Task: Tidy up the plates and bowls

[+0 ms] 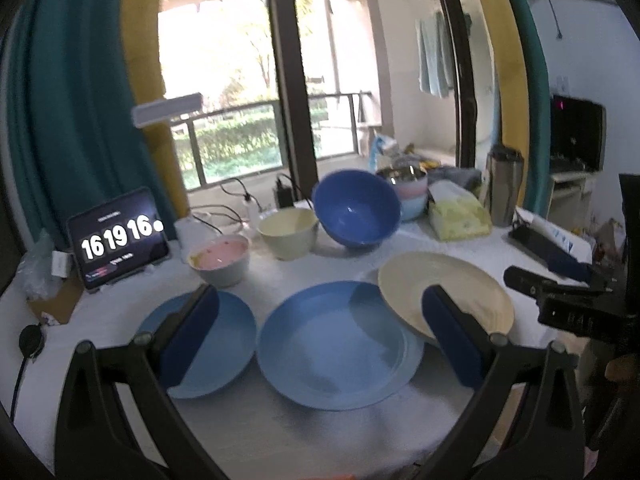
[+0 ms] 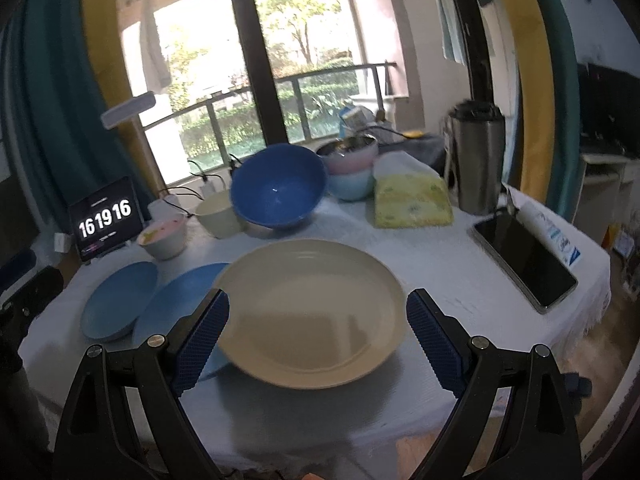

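Observation:
On the white-clothed table lie a small blue plate [image 1: 224, 340], a large blue plate [image 1: 336, 344] and a cream plate [image 1: 444, 300] whose left edge rests on the large blue one. Behind stand a pink-lined bowl [image 1: 222, 260], a cream bowl [image 1: 288, 232] and a tilted dark blue bowl [image 1: 356, 208]. My left gripper [image 1: 320, 336] is open above the large blue plate. My right gripper [image 2: 318, 336] is open above the cream plate [image 2: 308, 312]; it also shows in the left wrist view [image 1: 560, 292] at the right edge.
A tablet showing a clock [image 1: 118, 236] stands at the back left. Stacked pastel bowls [image 2: 352, 168], a yellow tissue pack [image 2: 412, 200], a steel flask [image 2: 478, 160] and a dark tablet [image 2: 528, 260] lie at the back right. Cables run along the window.

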